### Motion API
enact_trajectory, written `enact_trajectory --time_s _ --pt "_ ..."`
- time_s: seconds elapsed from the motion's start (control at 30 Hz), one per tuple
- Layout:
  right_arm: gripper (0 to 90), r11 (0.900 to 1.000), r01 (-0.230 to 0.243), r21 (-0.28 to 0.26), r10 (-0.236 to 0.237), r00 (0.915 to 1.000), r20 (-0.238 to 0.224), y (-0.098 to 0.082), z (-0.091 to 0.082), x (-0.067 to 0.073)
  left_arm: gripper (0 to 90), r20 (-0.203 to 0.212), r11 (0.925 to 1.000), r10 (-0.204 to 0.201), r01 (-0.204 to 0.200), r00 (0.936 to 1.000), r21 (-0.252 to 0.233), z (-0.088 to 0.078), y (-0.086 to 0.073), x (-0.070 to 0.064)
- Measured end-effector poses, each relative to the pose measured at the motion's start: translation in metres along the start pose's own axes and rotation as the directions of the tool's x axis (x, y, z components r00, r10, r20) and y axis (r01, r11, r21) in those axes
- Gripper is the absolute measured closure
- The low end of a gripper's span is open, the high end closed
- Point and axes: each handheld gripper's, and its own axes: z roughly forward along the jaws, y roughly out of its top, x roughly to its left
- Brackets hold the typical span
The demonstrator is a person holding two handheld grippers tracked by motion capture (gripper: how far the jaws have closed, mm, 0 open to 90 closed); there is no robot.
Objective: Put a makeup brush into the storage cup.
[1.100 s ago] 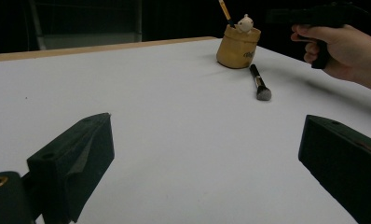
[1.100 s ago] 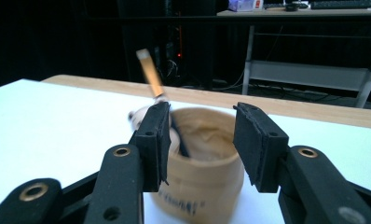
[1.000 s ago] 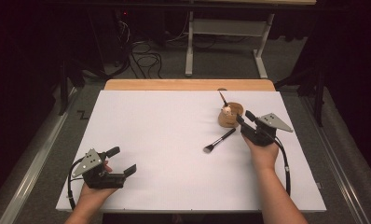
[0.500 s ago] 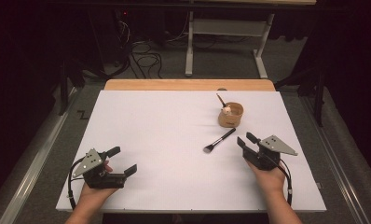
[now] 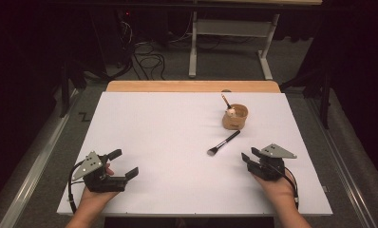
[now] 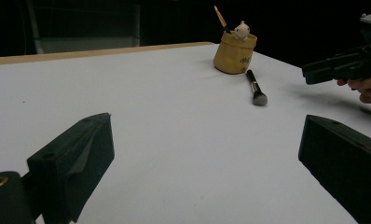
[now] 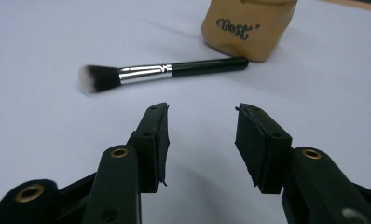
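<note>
High view. The white counter carries a makeup brush right of centre in the frame, lying flat on a diagonal, its bristle head toward the lower left and the end of its black handle toward the upper right, close to a tan pot. The pot stands upright above the brush and holds a second brush with an orange handle and a small white object, too small to identify.

The right gripper, at the lower right of the frame, rests low over the counter in the person's hand; its jaws are spread partway with nothing between them, and it sits near the brush but apart from it. The left gripper, at the lower left, is well apart from the brush, its jaws spread wide and empty.

Right gripper view. The brush lies crosswise just beyond the two jaw tips, the silver ferrule between bristles at the left and handle at the right; the handle end reaches the foot of the pot, though whether they touch cannot be told.

Left gripper view. Pot and brush appear in the upper right, with the right gripper at the right edge.
</note>
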Motion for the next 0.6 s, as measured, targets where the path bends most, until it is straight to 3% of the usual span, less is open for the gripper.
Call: enact_trajectory --time_s 0.37,0.6 --pt "53.8 0.994 -0.032 0.106 0.031 0.9995 0.007 -0.0001 0.0006 0.0013 4.1 0.010 0.9999 -0.013 0.013 0.9999 -0.007 -0.0017 -0.0010 0.0021" --pt "43.3 0.990 -0.061 0.131 0.063 0.9980 -0.009 0.0024 -0.0005 0.0011 4.1 0.015 0.9999 -0.007 0.007 0.9999 -0.015 -0.0030 -0.0003 0.0028"
